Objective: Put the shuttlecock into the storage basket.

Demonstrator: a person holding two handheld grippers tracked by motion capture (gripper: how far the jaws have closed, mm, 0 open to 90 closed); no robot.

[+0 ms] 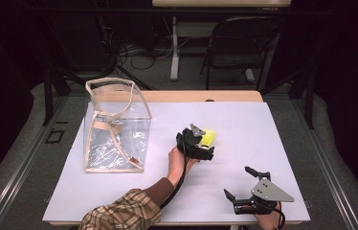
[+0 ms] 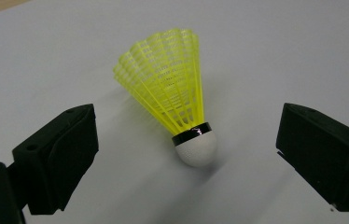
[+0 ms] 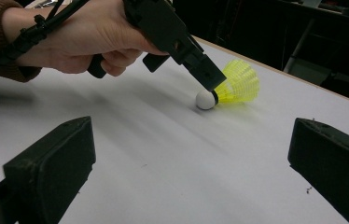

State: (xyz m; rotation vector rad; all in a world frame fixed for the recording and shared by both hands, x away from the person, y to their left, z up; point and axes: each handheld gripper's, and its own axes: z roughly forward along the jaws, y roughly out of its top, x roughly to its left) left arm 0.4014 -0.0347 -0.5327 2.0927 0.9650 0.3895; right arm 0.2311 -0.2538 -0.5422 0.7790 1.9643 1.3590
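One clear bag (image 1: pixel 116 125) left of shuttlecock (image 1: pixel 208 138); well apart.

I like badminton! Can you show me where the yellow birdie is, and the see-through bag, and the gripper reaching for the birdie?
Yellow plastic shuttlecock (image 2: pixel 172 88): left gripper view, on its skirt.
Clear plastic bag with beige trim (image 1: pixel 119 139): high view, on its front wall.
Left gripper (image 1: pixel 205 146): high view, between its open jaws.
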